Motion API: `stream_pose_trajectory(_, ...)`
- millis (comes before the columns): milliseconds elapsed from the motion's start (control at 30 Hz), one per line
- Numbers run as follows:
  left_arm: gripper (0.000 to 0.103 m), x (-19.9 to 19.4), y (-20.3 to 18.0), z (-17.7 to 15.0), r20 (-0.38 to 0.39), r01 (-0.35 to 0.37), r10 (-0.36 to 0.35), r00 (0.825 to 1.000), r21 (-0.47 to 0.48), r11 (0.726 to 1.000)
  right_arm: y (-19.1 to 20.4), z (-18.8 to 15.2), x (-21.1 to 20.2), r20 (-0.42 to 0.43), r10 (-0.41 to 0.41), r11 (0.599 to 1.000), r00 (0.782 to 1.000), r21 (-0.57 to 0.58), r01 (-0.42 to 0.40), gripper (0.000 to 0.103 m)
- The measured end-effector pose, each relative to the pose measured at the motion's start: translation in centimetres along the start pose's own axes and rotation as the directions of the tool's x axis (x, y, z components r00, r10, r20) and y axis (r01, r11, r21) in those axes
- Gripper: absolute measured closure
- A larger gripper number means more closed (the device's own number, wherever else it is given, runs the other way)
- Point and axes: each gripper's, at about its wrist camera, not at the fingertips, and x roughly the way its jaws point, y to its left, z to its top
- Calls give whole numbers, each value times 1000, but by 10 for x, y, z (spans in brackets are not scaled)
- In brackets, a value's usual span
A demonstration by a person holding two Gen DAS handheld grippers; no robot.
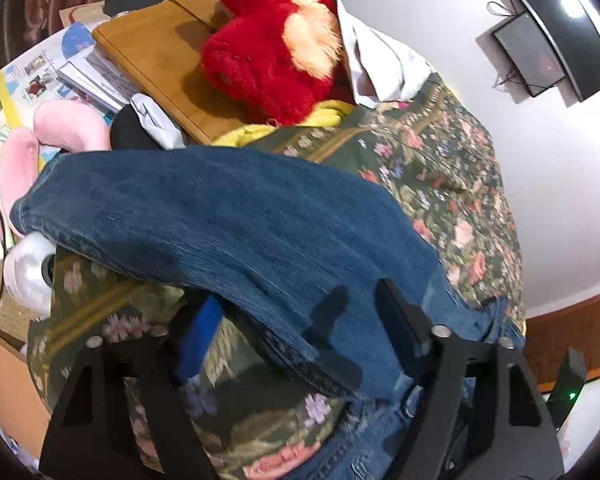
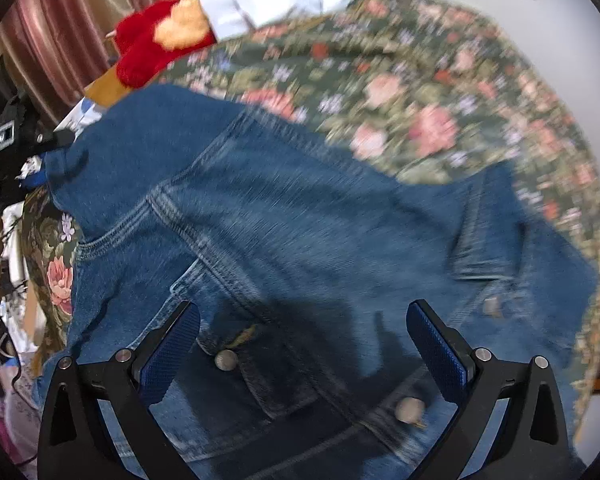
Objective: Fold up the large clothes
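L wrist: denim jacket (image 1: 228, 216) lies on flowered cloth (image 1: 440, 168); left gripper (image 1: 296, 320) has a jacket fold between its jaws, grip unclear; R wrist: right gripper (image 2: 304, 328) gapes wide above jacket (image 2: 300, 220), holding nothing.

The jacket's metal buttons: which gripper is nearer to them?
Right. The right gripper hovers open directly over the buttons on the denim jacket; the left gripper straddles a sleeve, no buttons visible there.
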Motion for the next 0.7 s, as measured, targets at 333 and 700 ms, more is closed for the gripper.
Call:
stream_pose_trajectory(333,91,-9,-28,5,160,-233,204,966,191,954,-7,-6,33,-111,94,994,989,69,-86,0)
stream_pose_trajectory(700,95,-60,-173,-36,319,-203,26,947,537,819,-56,-35,-85,116,34,986,993,157,-52,1)
